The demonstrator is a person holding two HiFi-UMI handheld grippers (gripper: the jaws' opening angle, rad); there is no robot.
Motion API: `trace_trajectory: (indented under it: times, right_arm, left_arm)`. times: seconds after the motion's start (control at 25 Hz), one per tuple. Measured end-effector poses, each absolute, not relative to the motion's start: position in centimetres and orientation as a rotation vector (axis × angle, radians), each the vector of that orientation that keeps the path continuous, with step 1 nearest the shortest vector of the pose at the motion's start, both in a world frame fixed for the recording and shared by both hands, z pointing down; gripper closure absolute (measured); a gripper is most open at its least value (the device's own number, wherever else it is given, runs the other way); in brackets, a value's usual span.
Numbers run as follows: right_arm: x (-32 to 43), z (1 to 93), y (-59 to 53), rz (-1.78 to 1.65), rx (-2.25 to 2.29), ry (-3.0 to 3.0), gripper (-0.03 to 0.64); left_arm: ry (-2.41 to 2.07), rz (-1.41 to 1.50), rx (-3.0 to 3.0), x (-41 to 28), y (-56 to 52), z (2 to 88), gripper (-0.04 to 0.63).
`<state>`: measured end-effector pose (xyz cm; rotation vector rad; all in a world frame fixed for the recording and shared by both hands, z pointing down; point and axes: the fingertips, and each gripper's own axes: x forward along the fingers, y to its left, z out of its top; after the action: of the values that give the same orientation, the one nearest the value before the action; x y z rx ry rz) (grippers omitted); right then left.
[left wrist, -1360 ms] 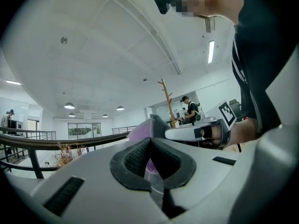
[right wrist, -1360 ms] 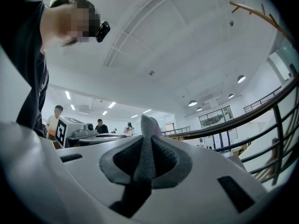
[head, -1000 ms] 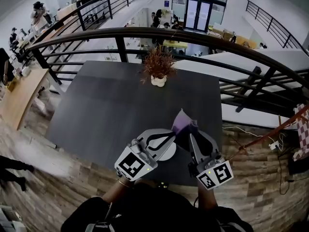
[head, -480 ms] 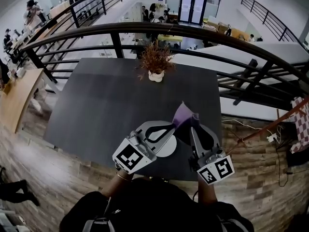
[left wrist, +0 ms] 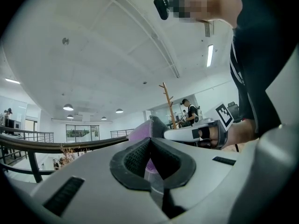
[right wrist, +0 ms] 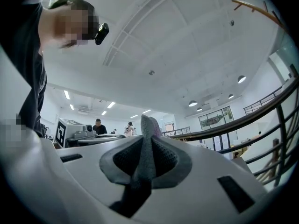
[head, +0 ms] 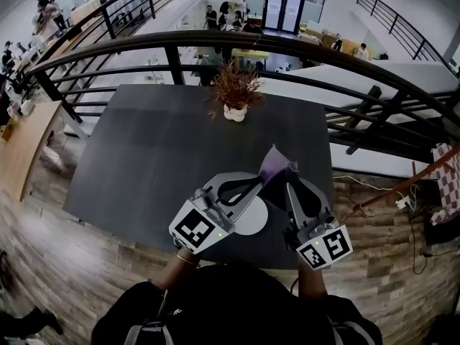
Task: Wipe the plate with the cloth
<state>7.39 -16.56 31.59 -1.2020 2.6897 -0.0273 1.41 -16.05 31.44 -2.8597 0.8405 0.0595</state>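
With your left gripper point(head: 256, 184) and right gripper point(head: 287, 182) both clamped shut on the purple cloth point(head: 277, 167), lower it toward 7 o'clock onto the white plate point(head: 251, 220), spreading the fabric flat.

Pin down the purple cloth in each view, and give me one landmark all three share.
Head view: cloth just right of centre, pinched between left tool and right tool.
Left gripper view: lilac fold behind and between the shut jaws, below centre.
Right gripper view: grey-lilac strip clamped in the jaws, at centre.
Shared landmark: the curved dark railing.
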Motion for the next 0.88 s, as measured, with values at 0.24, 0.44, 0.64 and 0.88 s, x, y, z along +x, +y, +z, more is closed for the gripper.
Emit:
trace_trajectory:
  times: [0.24, 0.44, 0.64, 0.88]
  right_arm:
    - [6.4, 32.0, -16.9, -0.049, -1.203, 2.713, 0.572]
    - [6.1, 33.2, -17.0, -0.077, -1.218, 2.734, 0.571]
    - [5.6, 34.5, -17.2, -0.107, -1.222, 2.766, 0.572]
    - [5.3, 36.9, -17.3, -0.165, -1.243, 2.81, 0.571]
  left_arm:
    - [0.837, 0.06, -2.872, 0.6, -16.8, 32.4, 0.588]
    - [0.842, 0.074, -2.921, 0.5, -16.7, 33.3, 0.588]
    - [0.854, 0.056, -2.973, 0.2, -17.2, 35.2, 0.588]
    - [0.841, 0.01, -3.019, 0.4, -17.2, 37.5, 0.588]
